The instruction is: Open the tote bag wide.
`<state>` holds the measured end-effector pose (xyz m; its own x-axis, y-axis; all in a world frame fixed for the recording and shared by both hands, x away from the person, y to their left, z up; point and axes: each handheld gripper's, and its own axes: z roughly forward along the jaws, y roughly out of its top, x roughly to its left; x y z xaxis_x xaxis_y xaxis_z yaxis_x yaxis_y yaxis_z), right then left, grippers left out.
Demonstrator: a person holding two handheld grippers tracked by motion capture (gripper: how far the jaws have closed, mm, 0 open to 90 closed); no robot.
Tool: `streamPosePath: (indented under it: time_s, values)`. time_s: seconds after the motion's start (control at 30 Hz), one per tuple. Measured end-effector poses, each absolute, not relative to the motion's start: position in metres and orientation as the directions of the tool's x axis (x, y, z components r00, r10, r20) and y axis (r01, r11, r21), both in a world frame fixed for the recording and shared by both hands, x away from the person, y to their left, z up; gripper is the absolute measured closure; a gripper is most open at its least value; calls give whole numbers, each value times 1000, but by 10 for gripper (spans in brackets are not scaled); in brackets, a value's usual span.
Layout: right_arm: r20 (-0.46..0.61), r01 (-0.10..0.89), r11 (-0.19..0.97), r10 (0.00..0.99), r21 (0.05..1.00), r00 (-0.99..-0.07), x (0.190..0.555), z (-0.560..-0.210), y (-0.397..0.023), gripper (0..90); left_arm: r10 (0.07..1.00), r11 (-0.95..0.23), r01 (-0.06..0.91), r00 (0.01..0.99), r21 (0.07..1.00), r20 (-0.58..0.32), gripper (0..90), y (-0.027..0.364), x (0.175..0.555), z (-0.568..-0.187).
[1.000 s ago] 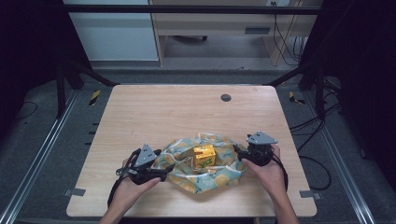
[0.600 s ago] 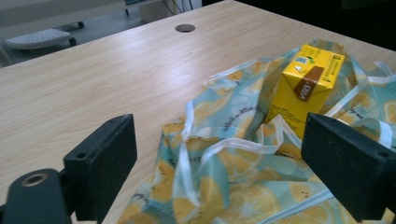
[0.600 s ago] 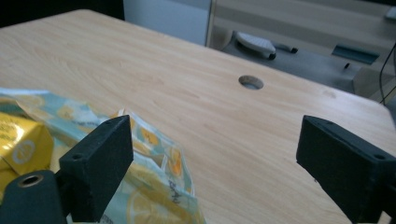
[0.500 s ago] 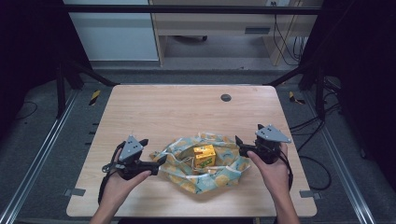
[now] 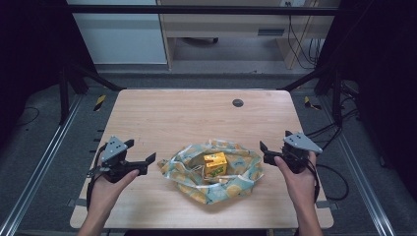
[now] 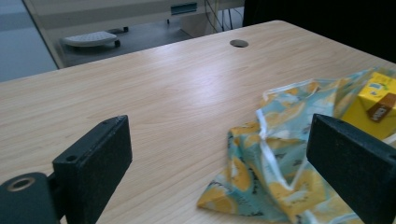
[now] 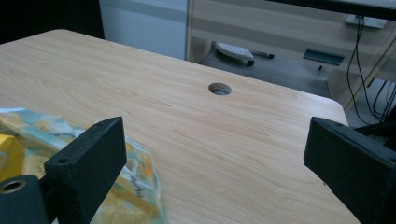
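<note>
On the near half of the table [image 5: 162, 118] lies a crumpled cloth [image 5: 236, 184], teal with yellow fruit print, its edges turned up in loose folds. A yellow carton [image 5: 215, 164] stands upright at the middle of the cloth, touching it, with a brown label visible in the left gripper view. Left gripper [image 5: 143, 158] sits just left of the cloth, apart from it, held in the left hand [image 5: 109, 183] above the wood. Jaws wide, having just been opening; nothing between them. From its own view the near-left corner of the cloth lies on the table below and past the jaws, carton beyond at right. Right gripper [image 5: 263, 152] sits just right of the cloth, held in the right hand [image 5: 296, 177], clear of the fabric. Jaws wide too, having just been opening; bare wood between them in its own view, cloth edge at lower left behind one jaw. Both grippers point inward toward the cloth from opposite sides. Far centre-right of the tabletop has a round cable hole [image 5: 238, 103], well apart from everything. Cables trail from each gripper toward the near edge.
</note>
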<state>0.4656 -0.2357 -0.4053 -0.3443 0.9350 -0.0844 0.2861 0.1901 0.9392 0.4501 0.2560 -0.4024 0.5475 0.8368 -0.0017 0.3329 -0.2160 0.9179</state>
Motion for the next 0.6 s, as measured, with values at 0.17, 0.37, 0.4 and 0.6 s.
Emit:
streamPosePath:
  time_s: [0.17,0.37,0.4,0.6]
  values:
    - [-81,305,181,946,935,-314,467,-409,-249,61,854,-201,344,520,917,-8,55,271,454,-405]
    - [-63,338,163,956,927,-286,469,-416,-262,60,873,-178,362,487,915,-23,51,288,459,-411]
    - [-60,347,159,958,924,-281,469,-418,-264,60,873,-178,362,487,915,-23,51,288,459,-411]
    - [-49,389,150,965,909,-256,473,-427,-275,59,894,-183,389,448,903,-11,49,305,464,-422]
